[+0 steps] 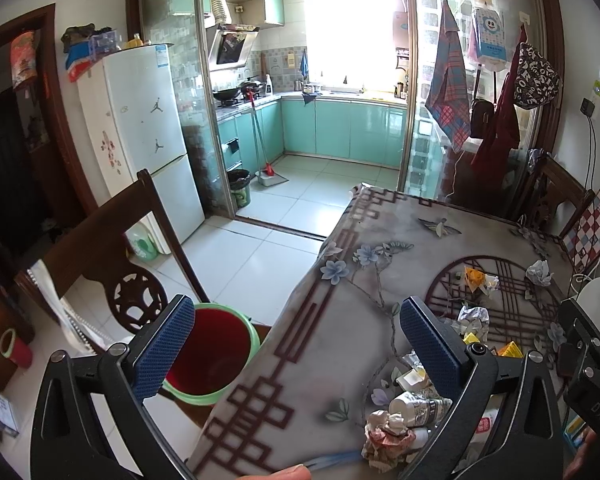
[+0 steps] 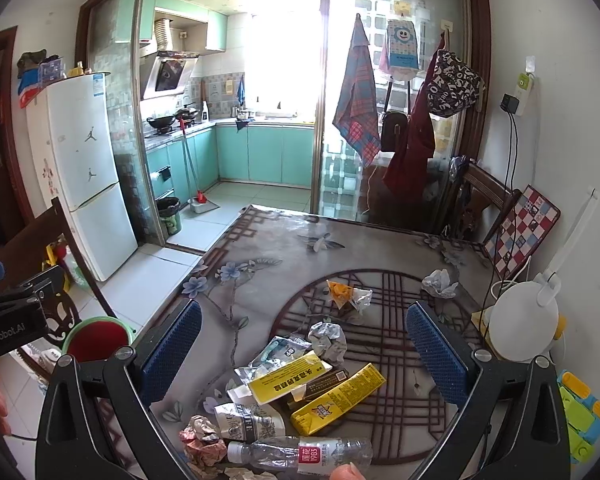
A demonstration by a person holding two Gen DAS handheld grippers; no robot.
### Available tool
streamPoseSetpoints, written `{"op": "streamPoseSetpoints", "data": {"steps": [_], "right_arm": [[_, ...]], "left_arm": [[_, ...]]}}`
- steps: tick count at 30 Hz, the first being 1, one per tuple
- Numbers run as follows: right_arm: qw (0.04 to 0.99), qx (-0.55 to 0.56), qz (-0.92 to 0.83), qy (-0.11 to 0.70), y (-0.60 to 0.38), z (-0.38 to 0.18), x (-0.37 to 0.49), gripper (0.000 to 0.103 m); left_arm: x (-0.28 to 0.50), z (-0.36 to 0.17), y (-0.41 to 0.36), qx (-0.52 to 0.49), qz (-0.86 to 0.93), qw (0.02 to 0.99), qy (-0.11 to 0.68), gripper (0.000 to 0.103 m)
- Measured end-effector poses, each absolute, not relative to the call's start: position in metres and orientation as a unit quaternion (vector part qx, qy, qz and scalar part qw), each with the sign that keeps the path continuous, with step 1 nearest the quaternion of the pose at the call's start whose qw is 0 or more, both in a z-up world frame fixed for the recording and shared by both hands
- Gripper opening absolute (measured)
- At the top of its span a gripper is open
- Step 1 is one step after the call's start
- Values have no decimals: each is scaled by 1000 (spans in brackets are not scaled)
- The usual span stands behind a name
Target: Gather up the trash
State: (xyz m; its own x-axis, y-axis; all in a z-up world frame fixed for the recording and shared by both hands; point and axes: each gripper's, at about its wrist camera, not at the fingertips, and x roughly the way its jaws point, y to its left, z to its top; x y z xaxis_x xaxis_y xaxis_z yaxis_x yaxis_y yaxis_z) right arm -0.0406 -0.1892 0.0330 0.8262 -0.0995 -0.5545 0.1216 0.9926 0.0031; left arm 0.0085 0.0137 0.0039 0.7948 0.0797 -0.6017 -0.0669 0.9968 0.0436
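1. Red bin with green rim [image 1: 210, 354] is seen just past the left finger of the left gripper [image 1: 296, 344], below the table edge [image 1: 300, 304]. Left gripper jaws are spread wide, nothing held. Risk: trash released short of the rim would be dropped on the floor tiles.
2. Trash pile is located between and just ahead of the right gripper [image 2: 304, 350] jaws, which are also released and empty. Pile is packed: crumpled pink paper [image 2: 202, 442], clear plastic bottle [image 2: 300, 454], two yellow cartons [image 2: 338, 398], silver foil ball [image 2: 327, 340]. Pieces touch or overlap, so one grab is judged likely to drag or scatter neighbours.
3. Bottle lies on its side nearest the camera; rolling off the near edge could be caused by a nudge.
4. Beyond the jaws, orange wrapper [image 2: 342, 292] and white tissue wad [image 2: 440, 282] lie apart; these could be missed.
5. Beside the right finger, white lamp [image 2: 526, 324] and cables stand close; a wide swing could knock them.
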Motion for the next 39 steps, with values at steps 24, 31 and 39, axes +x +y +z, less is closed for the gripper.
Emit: {"op": "streamPoseSetpoints", "data": {"steps": [24, 31, 39], "right_arm": [[954, 20, -59, 292, -193, 29, -39, 103], [953, 24, -61, 297, -199, 20, -41, 103], [954, 66, -19, 291, -214, 11, -43, 103]], "left_arm": [[8, 2, 16, 14, 40, 947, 319, 103], [8, -2, 15, 16, 40, 945, 324, 103], [15, -12, 18, 12, -17, 941, 337, 103]]}}
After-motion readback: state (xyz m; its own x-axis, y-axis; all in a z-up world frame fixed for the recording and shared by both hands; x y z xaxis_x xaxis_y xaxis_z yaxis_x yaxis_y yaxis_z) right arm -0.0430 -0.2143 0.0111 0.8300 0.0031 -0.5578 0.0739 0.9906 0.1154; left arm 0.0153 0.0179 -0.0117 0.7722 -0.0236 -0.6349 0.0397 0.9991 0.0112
